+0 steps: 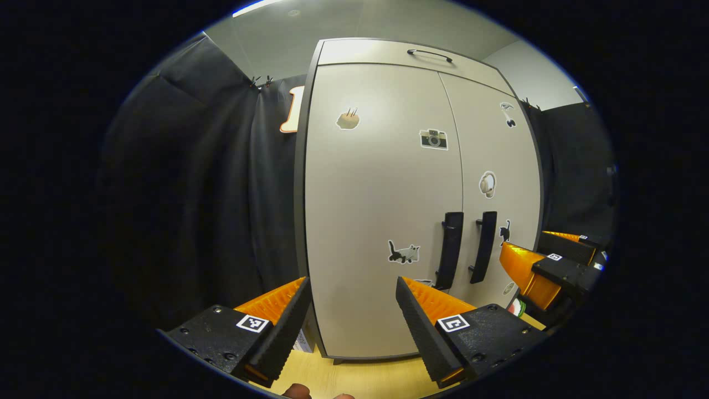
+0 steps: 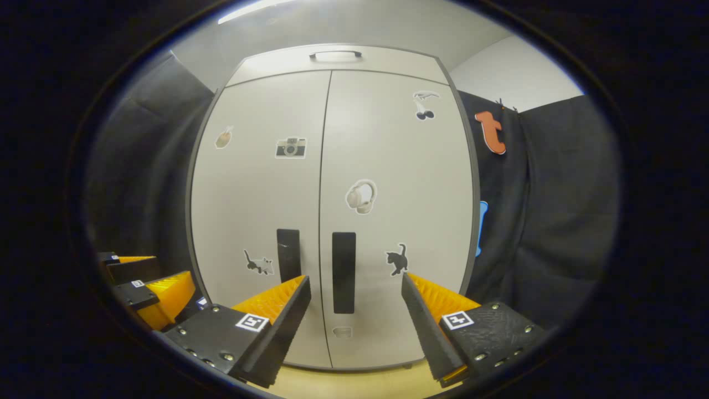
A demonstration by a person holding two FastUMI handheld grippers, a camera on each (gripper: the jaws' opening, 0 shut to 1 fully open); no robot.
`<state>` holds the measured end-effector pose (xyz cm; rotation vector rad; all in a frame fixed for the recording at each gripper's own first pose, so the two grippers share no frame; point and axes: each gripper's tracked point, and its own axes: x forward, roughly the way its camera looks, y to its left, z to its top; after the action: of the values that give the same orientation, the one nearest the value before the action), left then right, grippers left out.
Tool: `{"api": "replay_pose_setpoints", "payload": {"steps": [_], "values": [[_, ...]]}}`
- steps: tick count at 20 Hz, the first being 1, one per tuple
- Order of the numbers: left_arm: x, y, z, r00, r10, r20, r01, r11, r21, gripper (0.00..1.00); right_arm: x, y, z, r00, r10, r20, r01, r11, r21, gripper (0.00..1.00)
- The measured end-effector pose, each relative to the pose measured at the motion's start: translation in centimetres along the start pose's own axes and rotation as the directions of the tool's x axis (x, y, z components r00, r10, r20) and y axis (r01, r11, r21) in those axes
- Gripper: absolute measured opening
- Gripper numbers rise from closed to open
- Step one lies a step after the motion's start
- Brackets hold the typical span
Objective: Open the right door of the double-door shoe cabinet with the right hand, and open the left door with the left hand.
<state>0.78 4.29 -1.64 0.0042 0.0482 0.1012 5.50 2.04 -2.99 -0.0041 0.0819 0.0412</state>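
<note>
The shoe cabinet (image 2: 332, 183) stands in front of me on a pale wooden floor (image 2: 354, 382), both of its doors shut flush, with black cloth hanging on either side. The left door (image 1: 382, 210) and the right door (image 2: 396, 210) meet at a thin seam down the middle, and each carries small stickers: cats low down, a camera on the left door, headphones on the right one. Above the doors runs a narrow top panel (image 2: 332, 60) with its own slim handle. The left door handle (image 1: 450, 249) and the right door handle (image 2: 343, 271), both black vertical bars, sit just beside the seam. My left claw (image 1: 352, 316) is released, fingers spread wide, short of the left door's lower part. My right claw (image 2: 354, 316) is released too, fingers apart with the right door handle showing between them, not touching it.
</note>
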Motion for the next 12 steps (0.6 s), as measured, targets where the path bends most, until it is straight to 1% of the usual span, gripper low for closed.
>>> {"api": "replay_pose_setpoints", "payload": {"steps": [3,4,5,6,8,10,12], "values": [[0.4,1.2,-0.4,1.0,0.023,-0.01,-0.023,1.0,0.005,0.95,2.1,0.4,-0.6,1.0,-0.002,-0.019,0.003,1.0,0.001,0.95],[0.7,1.6,-0.5,0.999,0.034,-0.014,-0.034,0.999,0.006,0.95,2.8,0.6,-0.7,1.0,0.003,-0.024,-0.003,1.0,-0.001,0.84],[0.8,2.0,-0.7,0.999,0.043,-0.019,-0.043,0.999,0.005,0.95,3.5,0.9,-0.9,0.999,0.0,-0.033,0.0,1.0,-0.005,0.83],[1.0,2.4,-0.8,0.998,0.053,-0.022,-0.053,0.999,0.005,0.95,4.1,1.0,-1.1,0.999,0.0,-0.039,-0.001,1.0,-0.007,0.75],[1.5,3.1,-1.1,0.997,0.069,-0.033,-0.069,0.998,0.003,0.95,5.5,1.1,-1.5,0.999,-0.003,-0.045,0.003,1.0,-0.01,0.7],[1.9,3.6,-1.4,0.996,0.079,-0.042,-0.079,0.997,0.001,0.95,6.3,1.4,-1.8,0.999,0.0,-0.054,0.0,1.0,-0.008,0.59],[2.3,3.8,-1.7,0.995,0.084,-0.048,-0.084,0.996,0.002,0.95,7.2,1.6,-2.4,0.998,0.01,-0.068,-0.011,1.0,-0.017,0.58]]}}
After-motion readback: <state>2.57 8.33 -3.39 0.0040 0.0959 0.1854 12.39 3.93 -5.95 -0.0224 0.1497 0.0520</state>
